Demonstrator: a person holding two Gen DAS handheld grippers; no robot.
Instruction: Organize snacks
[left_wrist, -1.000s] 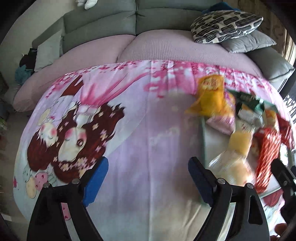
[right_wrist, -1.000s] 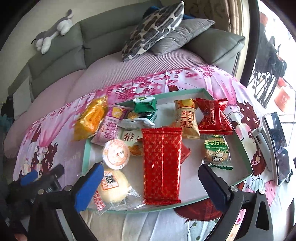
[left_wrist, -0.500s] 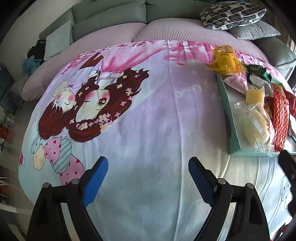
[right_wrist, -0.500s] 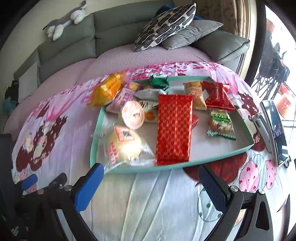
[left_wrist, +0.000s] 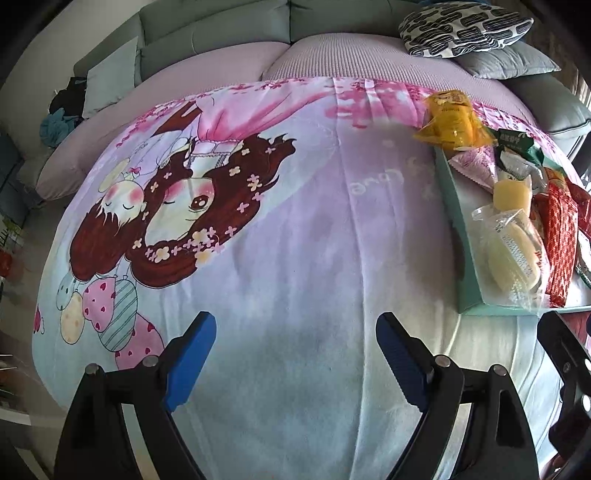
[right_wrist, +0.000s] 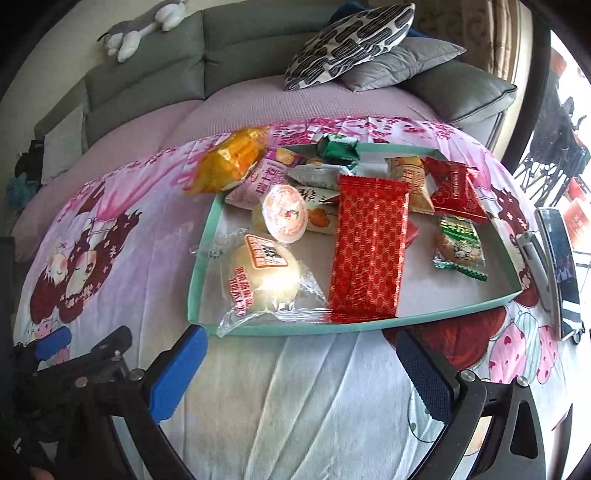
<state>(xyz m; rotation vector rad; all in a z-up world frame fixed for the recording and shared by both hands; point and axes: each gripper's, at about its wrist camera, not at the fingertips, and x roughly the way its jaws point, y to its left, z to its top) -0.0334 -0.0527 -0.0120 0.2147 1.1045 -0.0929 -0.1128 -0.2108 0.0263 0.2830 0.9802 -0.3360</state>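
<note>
A teal tray lies on the cartoon-print blanket and holds several snack packs: a long red wafer pack, a wrapped pale bun, a round jelly cup, a red pouch and a green biscuit pack. An orange-yellow bag rests over the tray's far left corner. My right gripper is open and empty, in front of the tray's near edge. My left gripper is open and empty over bare blanket; the tray lies at its right.
A phone on a stand lies right of the tray. A grey sofa with a patterned pillow and a plush toy stands behind. The blanket drops off at the left edge.
Both grippers have drawn back from the tray toward the near side of the blanket. The snacks have stayed in place. Both stay open.
</note>
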